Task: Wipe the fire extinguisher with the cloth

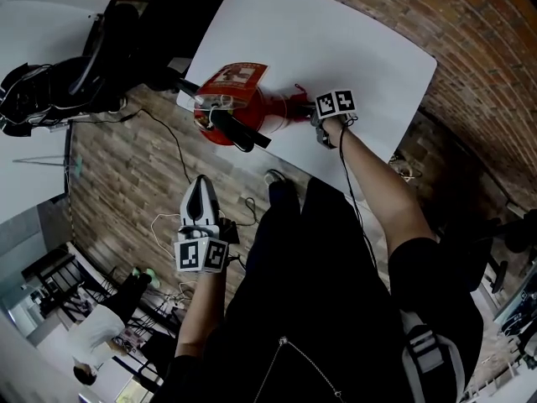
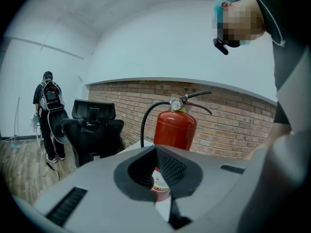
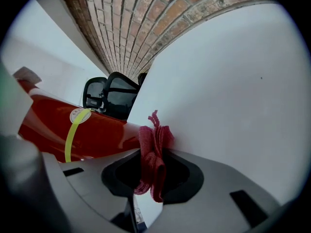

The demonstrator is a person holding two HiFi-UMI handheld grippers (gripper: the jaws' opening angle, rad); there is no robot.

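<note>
While right gripper (image 3: 154,152) clamps cloth (image 3: 148,164), seemingly touching extinguisher (image 1: 239,112) at 3 o'clock side, on table (image 1: 352,32): press firmly, sweep around body. Left gripper (image 2: 156,149) at 6 o'clock, jaws together, empty; could steady it.

Brick wall (image 2: 233,125) backs a black chair (image 2: 92,130) on wooden floor (image 1: 117,183).

No words or numbers can be read from here. The fire extinguisher (image 1: 252,107) has a red and white label (image 1: 237,74) on its body, but the print is too small to make out. A round white sticker (image 3: 77,114) sits on a yellow band (image 3: 70,140) round the cylinder, its marks blurred. The pressure gauge (image 2: 176,103) at the top shows no legible figures. The far cube (image 1: 336,103) and the near cube (image 1: 201,255) bear black-and-white square patterns, not letters.
</note>
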